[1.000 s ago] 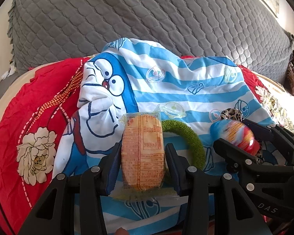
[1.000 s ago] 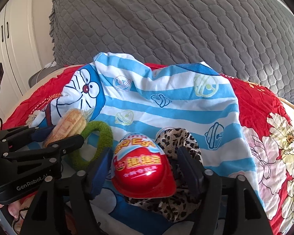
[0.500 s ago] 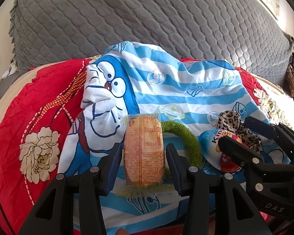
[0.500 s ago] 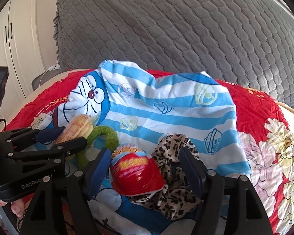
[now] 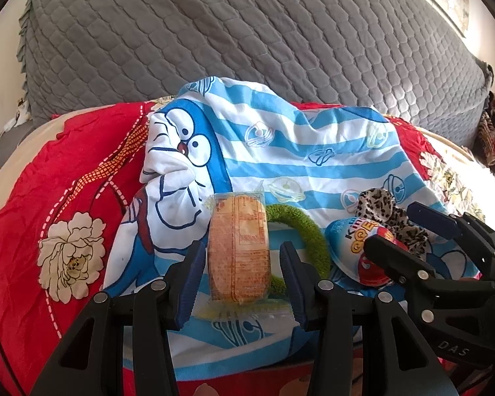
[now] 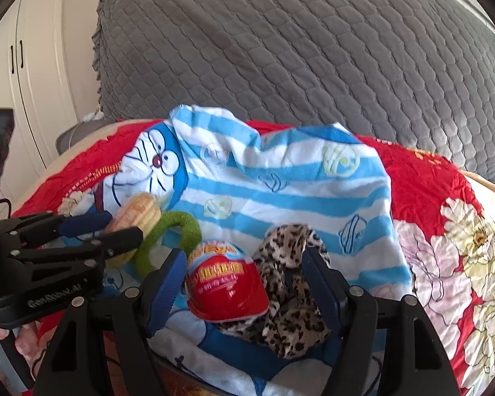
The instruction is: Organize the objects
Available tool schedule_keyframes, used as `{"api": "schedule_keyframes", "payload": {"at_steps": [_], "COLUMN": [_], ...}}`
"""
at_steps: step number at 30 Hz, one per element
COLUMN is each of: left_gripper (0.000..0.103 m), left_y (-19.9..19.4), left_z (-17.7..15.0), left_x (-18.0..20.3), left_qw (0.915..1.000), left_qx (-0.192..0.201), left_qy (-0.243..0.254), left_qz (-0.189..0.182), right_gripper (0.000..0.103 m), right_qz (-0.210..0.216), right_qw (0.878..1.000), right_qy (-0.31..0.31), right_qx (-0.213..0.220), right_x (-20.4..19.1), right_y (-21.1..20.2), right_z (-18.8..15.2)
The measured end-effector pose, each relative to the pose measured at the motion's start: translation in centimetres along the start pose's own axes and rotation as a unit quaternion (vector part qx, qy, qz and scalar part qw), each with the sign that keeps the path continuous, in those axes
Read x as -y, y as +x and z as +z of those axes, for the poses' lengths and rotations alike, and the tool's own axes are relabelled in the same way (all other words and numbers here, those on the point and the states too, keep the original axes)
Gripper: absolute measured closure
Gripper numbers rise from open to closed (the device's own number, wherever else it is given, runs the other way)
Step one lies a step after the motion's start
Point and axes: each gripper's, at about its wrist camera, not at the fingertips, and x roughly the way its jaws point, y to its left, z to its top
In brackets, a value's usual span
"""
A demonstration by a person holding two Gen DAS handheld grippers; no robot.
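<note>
The toy egg [image 6: 226, 288] has been lowered onto the striped cloth [image 6: 280, 198], each hand-held gripper [image 6: 244, 292] seen wide, clamping nothing.

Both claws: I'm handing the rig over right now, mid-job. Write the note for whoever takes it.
Left claw: open, straddling the pack, with a small gap showing at the pads.
Right claw: open around the egg and the scrunchie beside it; neither looks gripped.
Things: pack, ring, egg and scrunchie lie close together on the towel.
Done: nothing visibly sorted.
Left: close on a thing, lift it, place it. No destination shows in either view.
</note>
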Motion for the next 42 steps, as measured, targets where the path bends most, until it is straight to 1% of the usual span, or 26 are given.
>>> {"api": "schedule_keyframes", "payload": {"at_steps": [4, 9, 12, 13, 17, 24, 31, 34, 36, 42], "left_gripper": [0.054, 0.054, 0.054, 0.054, 0.054, 0.054, 0.053, 0.053, 0.053, 0.053], "left_y": [-0.5, -2.0, -2.8, -3.1, -4.2, -6.6, -9.3, -10.6, -11.7, -14.3], "left_z": [-0.3, -1.1, -1.5, -1.6, -2.0, -2.3, -2.6, -2.6, -2.6, -2.7], "left_x": [0.0, 0.1, -0.1, -0.1, 0.0, -0.2, -0.1, 0.4, 0.8, 1.7], "left_qw": [0.9999, 1.0000, 0.9999, 0.9998, 0.9999, 0.9998, 0.9995, 0.9994, 0.9993, 0.9989], "left_qx": [-0.008, 0.002, 0.002, 0.005, 0.011, 0.016, 0.020, 0.024, 0.031, 0.039], "left_qy": [-0.003, -0.006, -0.017, -0.020, -0.010, -0.012, -0.018, -0.014, -0.008, 0.001], "left_qz": [-0.006, -0.004, -0.004, -0.005, -0.005, -0.009, -0.014, -0.018, -0.020, -0.028], "right_gripper": [0.031, 0.031, 0.031, 0.031, 0.031, 0.031, 0.031, 0.031, 0.028, 0.027], "right_qz": [0.001, 0.008, 0.011, 0.007, -0.001, -0.018, -0.027, -0.028, -0.027, -0.032], "right_qw": [1.000, 1.000, 1.000, 1.000, 0.999, 0.998, 0.998, 0.999, 0.999, 0.999], "right_qy": [0.001, 0.000, -0.004, -0.007, -0.016, -0.022, -0.016, -0.017, -0.017, -0.015], "right_qx": [-0.003, -0.004, -0.018, -0.027, -0.033, -0.053, -0.052, -0.040, -0.031, -0.017], "right_x": [0.1, -0.4, -0.8, -1.0, -1.5, -2.0, -2.2, -2.5, -2.7, -3.4], "right_y": [-0.5, -1.5, -1.7, -1.8, -2.5, -3.7, -7.3, -9.7, -11.3, -14.3], "right_z": [-0.2, -0.5, -0.6, -0.7, -1.0, -1.3, -0.8, -0.4, -0.1, 0.3]}}
